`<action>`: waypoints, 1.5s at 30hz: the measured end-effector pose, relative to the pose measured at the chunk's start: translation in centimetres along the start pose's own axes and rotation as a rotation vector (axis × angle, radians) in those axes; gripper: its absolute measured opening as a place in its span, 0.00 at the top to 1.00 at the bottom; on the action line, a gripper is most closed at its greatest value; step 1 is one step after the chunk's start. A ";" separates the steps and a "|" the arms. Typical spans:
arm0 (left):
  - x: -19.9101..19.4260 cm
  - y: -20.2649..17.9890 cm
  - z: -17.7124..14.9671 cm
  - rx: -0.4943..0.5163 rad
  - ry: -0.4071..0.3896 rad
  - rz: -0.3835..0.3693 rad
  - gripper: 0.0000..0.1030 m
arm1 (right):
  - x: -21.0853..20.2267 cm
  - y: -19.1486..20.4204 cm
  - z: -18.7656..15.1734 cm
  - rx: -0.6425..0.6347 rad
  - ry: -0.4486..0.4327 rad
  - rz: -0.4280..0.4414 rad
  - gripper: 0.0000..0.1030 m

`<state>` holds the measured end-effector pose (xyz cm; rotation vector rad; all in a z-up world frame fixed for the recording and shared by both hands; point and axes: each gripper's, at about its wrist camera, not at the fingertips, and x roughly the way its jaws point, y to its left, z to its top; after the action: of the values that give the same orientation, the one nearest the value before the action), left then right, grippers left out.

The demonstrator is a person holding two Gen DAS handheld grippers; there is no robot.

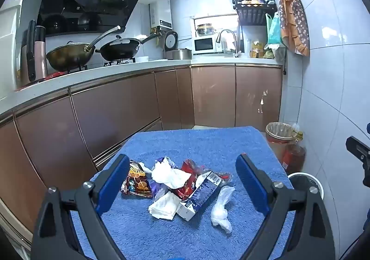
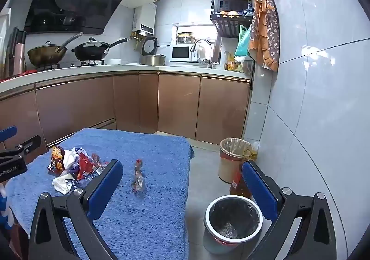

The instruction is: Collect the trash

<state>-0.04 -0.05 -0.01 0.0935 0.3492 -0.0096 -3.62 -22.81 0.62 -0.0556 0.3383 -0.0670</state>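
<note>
**Trash uncollected, both grippers empty**

While the left gripper hangs with jaws wide above the trash pile near the left edge of the blue towel, the right gripper stands equally wide, holding nothing. A clear wrapper lies apart mid-towel. The lined bin stands on the floor beside the right edge.

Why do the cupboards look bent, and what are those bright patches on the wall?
Left wrist view: the fisheye lens bows the counter edge and darkens the corners; the trash pile on the blue towel is sharp. Right wrist view: the same curving bends the tile lines, and glare spots shine on the glossy wall tiles; the clear wrapper looks slightly soft.
</note>
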 end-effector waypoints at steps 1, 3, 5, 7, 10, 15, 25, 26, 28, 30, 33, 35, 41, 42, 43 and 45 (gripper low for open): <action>0.0 0.0 0.0 -0.001 0.000 0.001 0.10 | 0.0 0.0 0.0 0.000 0.001 -0.008 0.00; 0.1 -0.1 -0.1 -0.004 0.003 0.003 0.10 | 0.1 0.0 -0.1 -0.001 0.005 -0.014 0.00; -0.9 0.0 0.6 -0.009 0.000 0.000 0.10 | 0.1 0.0 -0.2 0.002 0.006 -0.013 0.00; -1.6 -0.1 1.2 -0.009 -0.007 0.001 0.10 | -0.6 0.0 -0.1 0.009 -0.019 0.000 0.00; -2.2 -0.1 1.4 -0.012 -0.014 0.000 0.10 | -1.0 0.3 0.1 0.010 -0.032 0.008 0.00; -2.8 -0.4 1.3 -0.008 -0.031 0.002 0.10 | -1.3 0.0 0.2 0.018 -0.045 0.016 0.00; -2.8 -0.3 1.7 -0.025 -0.053 0.011 0.10 | -0.9 0.0 0.2 0.011 -0.046 0.002 0.00; -2.7 -0.3 1.8 -0.026 -0.056 0.013 0.10 | -0.9 0.0 0.2 0.012 -0.046 0.003 0.00; -2.5 -0.3 1.9 -0.028 -0.058 0.010 0.10 | -0.9 0.0 0.3 0.012 -0.046 -0.003 0.00; -2.4 -0.3 1.9 -0.031 -0.062 0.008 0.10 | -0.8 0.0 0.3 0.013 -0.042 0.000 0.00; -2.2 -0.3 2.0 -0.033 -0.064 0.008 0.10 | -0.7 0.1 0.3 0.003 -0.039 -0.014 0.00; -2.1 -0.4 2.0 -0.034 -0.063 0.008 0.10 | -0.5 0.1 0.4 0.000 -0.036 -0.021 0.00; -1.5 -0.4 2.3 -0.037 -0.062 0.005 0.10 | -0.4 -0.4 0.5 0.019 -0.046 -0.025 0.00; -1.3 -0.4 2.5 -0.038 -0.059 0.003 0.10 | -0.3 -0.4 0.6 0.020 -0.048 -0.023 0.00; -1.0 -0.4 2.5 -0.039 -0.057 0.000 0.10 | -0.3 -0.5 0.7 0.023 -0.050 -0.020 0.00; -0.5 -0.5 2.7 -0.039 -0.051 -0.002 0.10 | -0.3 -0.5 1.0 0.028 -0.055 -0.017 0.00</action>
<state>0.36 -0.77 2.67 0.0540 0.2983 -0.0076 -3.57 -23.29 1.68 -0.0330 0.2821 -0.0867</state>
